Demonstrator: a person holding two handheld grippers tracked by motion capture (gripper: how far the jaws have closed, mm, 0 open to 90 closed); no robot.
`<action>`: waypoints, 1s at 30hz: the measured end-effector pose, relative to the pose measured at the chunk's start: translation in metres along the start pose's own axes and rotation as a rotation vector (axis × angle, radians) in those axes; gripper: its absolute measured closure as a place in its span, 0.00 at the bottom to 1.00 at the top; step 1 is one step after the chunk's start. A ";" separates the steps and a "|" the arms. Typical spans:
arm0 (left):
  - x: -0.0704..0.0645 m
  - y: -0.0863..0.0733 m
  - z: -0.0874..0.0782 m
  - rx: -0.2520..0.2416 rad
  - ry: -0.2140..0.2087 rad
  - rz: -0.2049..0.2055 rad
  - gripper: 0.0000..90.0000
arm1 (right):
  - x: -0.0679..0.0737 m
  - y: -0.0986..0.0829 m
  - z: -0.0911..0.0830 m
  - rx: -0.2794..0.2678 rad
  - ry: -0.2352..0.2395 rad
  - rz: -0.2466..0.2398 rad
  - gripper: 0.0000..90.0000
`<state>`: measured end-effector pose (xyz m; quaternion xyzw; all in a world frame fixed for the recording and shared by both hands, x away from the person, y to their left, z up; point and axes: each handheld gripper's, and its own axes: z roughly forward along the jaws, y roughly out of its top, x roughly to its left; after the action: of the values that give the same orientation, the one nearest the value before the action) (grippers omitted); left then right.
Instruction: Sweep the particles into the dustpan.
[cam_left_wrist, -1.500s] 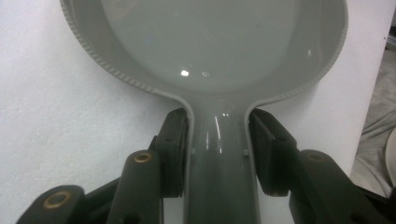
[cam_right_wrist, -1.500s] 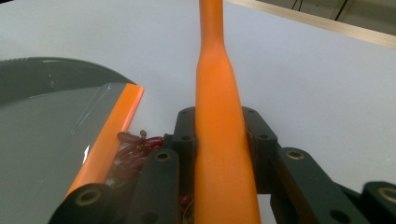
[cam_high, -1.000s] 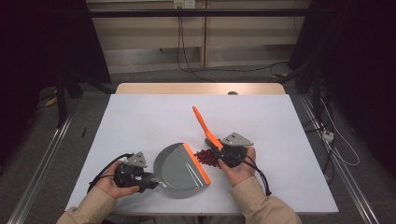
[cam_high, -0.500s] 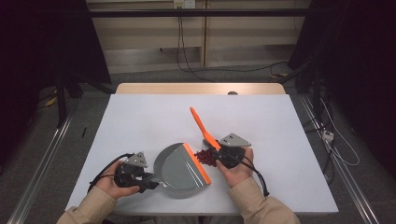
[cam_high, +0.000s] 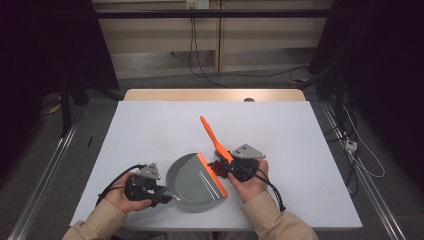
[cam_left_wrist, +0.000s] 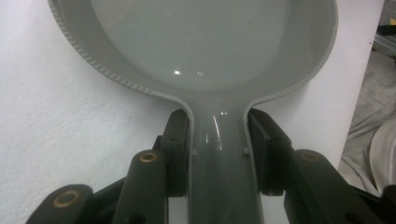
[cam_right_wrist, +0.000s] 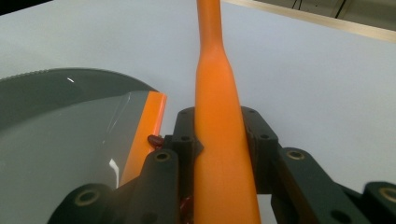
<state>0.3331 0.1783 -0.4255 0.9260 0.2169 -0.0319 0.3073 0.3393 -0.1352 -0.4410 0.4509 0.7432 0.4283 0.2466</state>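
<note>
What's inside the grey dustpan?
The grey dustpan looks empty, just shiny plastic. Small red bits sit outside, against its orange lip. The pan's front part by the lip is too blurry to check.

One camera hangs high, facing forward and down over the table (cam_high: 150, 130). Two ride the grippers, very close; all share the grey dustpan (cam_high: 192, 180) (cam_left_wrist: 210, 51) (cam_right_wrist: 60, 135).

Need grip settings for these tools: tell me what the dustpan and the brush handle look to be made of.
Dustpan: likely hard moulded plastic, glossy grey, with bright glints and a ribbed rim; its orange lip may be softer rubber. Brush handle: smooth orange plastic by its look, matte to satin, with no sharp glints.
</note>
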 end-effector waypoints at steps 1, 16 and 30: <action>-0.001 0.001 0.001 -0.008 0.002 -0.006 0.70 | 0.000 0.000 0.000 -0.001 0.002 0.001 0.79; -0.007 0.010 0.009 -0.003 -0.010 -0.025 0.70 | 0.014 0.001 0.004 -0.020 0.008 0.036 0.79; -0.005 0.010 0.010 -0.008 -0.014 -0.044 0.70 | 0.029 0.007 0.009 -0.035 0.047 0.021 0.79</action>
<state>0.3333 0.1639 -0.4269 0.9196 0.2350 -0.0443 0.3118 0.3353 -0.1046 -0.4393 0.4440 0.7366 0.4541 0.2324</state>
